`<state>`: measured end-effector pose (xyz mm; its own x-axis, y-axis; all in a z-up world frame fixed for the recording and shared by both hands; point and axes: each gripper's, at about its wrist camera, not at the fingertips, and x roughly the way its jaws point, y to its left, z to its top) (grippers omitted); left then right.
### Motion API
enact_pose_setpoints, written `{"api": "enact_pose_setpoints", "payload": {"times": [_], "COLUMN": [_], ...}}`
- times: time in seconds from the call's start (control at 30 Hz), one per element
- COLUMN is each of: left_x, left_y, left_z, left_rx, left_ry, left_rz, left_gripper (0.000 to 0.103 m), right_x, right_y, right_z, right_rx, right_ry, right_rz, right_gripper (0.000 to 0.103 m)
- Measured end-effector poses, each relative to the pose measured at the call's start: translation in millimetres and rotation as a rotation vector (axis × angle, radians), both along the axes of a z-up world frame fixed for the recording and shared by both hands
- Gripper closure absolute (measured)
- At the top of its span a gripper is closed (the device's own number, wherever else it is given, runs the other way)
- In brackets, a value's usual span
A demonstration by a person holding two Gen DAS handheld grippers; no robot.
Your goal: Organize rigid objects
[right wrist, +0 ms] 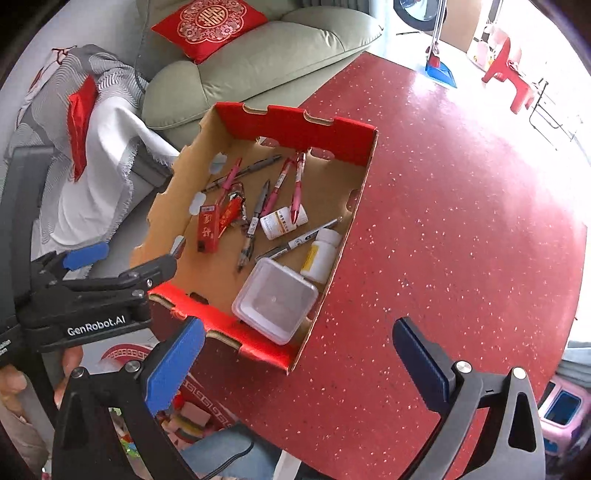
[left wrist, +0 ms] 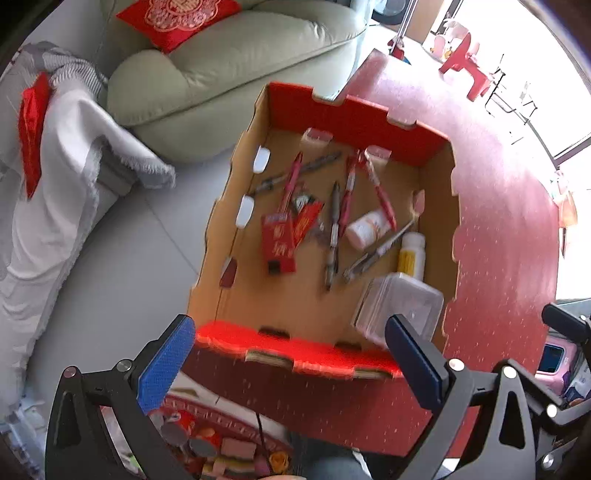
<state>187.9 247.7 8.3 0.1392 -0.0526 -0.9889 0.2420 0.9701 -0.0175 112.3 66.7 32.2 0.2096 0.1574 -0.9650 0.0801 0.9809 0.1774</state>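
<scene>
An open cardboard box [left wrist: 354, 114] [right wrist: 295, 118] with a red rim sits on the red speckled table [right wrist: 443, 221]. Inside lie several pens [left wrist: 334, 236] [right wrist: 255, 218], a red packet [left wrist: 277, 243] [right wrist: 208, 229], a white bottle on its side [left wrist: 367, 227] [right wrist: 282, 221], a yellow-labelled bottle [left wrist: 412, 254] [right wrist: 321, 254] and a clear plastic container [left wrist: 399, 306] [right wrist: 275, 299]. My left gripper [left wrist: 291, 332] [right wrist: 125, 258] hangs open above the box's near rim, holding nothing. My right gripper [right wrist: 299, 332] is open and empty over the box's near right corner.
A pale green sofa [right wrist: 258, 55] with a red cushion [right wrist: 210, 26] stands beyond the box. A white and grey blanket [left wrist: 66, 147] lies to the left. A red stool [right wrist: 506, 70] is far right. A red tray of sweets [left wrist: 221, 443] sits below the table's edge.
</scene>
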Motion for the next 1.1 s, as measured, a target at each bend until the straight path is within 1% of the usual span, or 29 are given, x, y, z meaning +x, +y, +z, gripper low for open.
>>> {"api": "enact_pose_setpoints", "payload": {"times": [0.2,0.53,0.77,1.1], "left_x": [-11.3,-11.2,-14.5,-16.2], "left_y": [2.7,0.4,-1.1,3.2], "left_z": [5.5,9.6,10.3,9.7], "left_rx": [0.025,0.036,0.052,0.051], "left_ry": [-0.004,-0.016,-0.018,-0.016], "left_rz": [-0.001,-0.004,-0.013,-0.005], "left_gripper": [0.0,0.0,0.0,0.0], "right_x": [-4.1,-2.9,0.0,-0.4], "right_y": [4.1,10.5,12.5,17.6], "right_z": [3.8,9.5,9.1,7.3], "right_rx": [0.013,-0.009,-0.045,-0.045], "right_ry": [-0.013,-0.024,-0.007,0.0], "right_rz": [0.013,0.043,0.06,0.071], "right_gripper": [0.001,0.001,0.001,0.001]}}
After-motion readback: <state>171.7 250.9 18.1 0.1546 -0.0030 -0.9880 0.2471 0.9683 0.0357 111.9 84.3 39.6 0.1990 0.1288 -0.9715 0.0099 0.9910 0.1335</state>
